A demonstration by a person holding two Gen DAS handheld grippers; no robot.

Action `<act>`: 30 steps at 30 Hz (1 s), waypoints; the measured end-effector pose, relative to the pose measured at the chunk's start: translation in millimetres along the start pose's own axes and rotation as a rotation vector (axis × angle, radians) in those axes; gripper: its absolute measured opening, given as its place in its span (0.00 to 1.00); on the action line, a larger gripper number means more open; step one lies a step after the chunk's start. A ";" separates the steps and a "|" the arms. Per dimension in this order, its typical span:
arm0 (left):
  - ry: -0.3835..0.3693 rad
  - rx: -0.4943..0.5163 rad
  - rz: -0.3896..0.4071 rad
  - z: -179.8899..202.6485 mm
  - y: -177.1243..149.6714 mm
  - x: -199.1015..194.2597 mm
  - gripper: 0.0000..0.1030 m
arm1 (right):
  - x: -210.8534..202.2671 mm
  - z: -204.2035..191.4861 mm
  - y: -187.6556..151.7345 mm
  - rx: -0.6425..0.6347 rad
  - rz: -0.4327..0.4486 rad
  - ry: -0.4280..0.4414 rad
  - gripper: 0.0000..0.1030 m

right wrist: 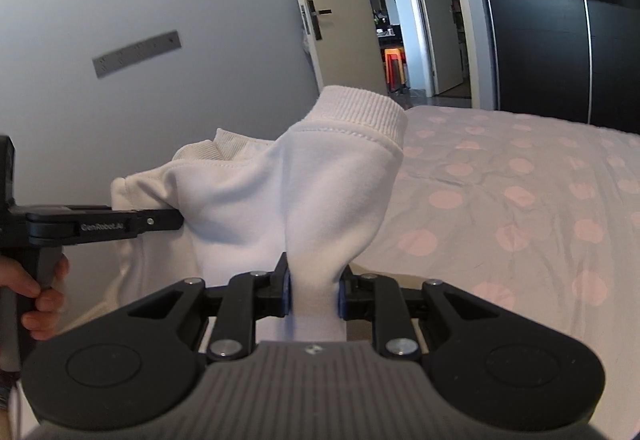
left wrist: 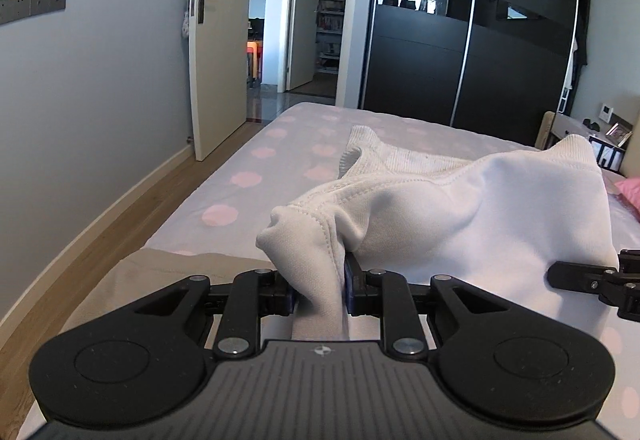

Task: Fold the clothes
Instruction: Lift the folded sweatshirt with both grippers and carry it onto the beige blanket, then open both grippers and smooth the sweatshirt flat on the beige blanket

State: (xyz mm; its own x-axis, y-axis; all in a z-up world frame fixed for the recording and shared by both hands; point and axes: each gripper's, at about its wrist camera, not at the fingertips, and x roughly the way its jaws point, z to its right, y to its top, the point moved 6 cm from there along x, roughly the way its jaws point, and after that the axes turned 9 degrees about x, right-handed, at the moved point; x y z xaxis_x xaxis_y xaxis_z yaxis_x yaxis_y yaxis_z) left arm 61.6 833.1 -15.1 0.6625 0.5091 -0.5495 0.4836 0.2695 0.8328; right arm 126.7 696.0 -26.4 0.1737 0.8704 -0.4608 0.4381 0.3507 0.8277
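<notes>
A bed with a pale grey sheet dotted in pink circles point(left wrist: 256, 176) fills the room's middle. Grey walls, a cream door with a dark lever handle point(left wrist: 210, 52), a light wood floor point(left wrist: 120, 224) and a glossy black sliding wardrobe point(left wrist: 472, 40) are seen around it. A white sweatshirt of thick fleece with ribbed cuffs point(left wrist: 460, 200) is held up over the bed. The left tool point(left wrist: 320, 280) is clamped on a stitched, bunched fold of it; the right tool point(right wrist: 314, 292) is clamped on fabric just below a ribbed cuff point(right wrist: 360, 108). The lower part of the garment is hidden behind both tool bodies. In the right wrist view, the left tool's handle is cut off at the frame edge, and only fingers of a hand point(right wrist: 40, 292) gripping it are shown. Items on a bedside shelf at far right cannot be made out.
</notes>
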 end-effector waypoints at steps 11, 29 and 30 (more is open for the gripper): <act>0.117 0.031 -0.017 -4.1 -12.1 -4.6 0.24 | 17.8 19.6 -8.7 -0.052 0.026 -0.146 0.54; 0.081 0.237 -0.287 15.1 -123.8 11.7 0.15 | 44.3 11.1 -119.3 -0.045 -0.293 -0.088 0.41; 0.084 0.249 -0.289 16.2 -127.2 12.4 0.15 | 47.8 8.7 -122.2 -0.050 -0.298 -0.092 0.41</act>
State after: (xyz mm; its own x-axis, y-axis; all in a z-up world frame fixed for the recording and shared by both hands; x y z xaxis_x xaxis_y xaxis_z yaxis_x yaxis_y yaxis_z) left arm 17.6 791.9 -129.0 0.4348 0.5092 -0.7427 0.7740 0.2103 0.5972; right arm 89.2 691.8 -152.3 0.1244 0.6924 -0.7107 0.4386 0.6041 0.6653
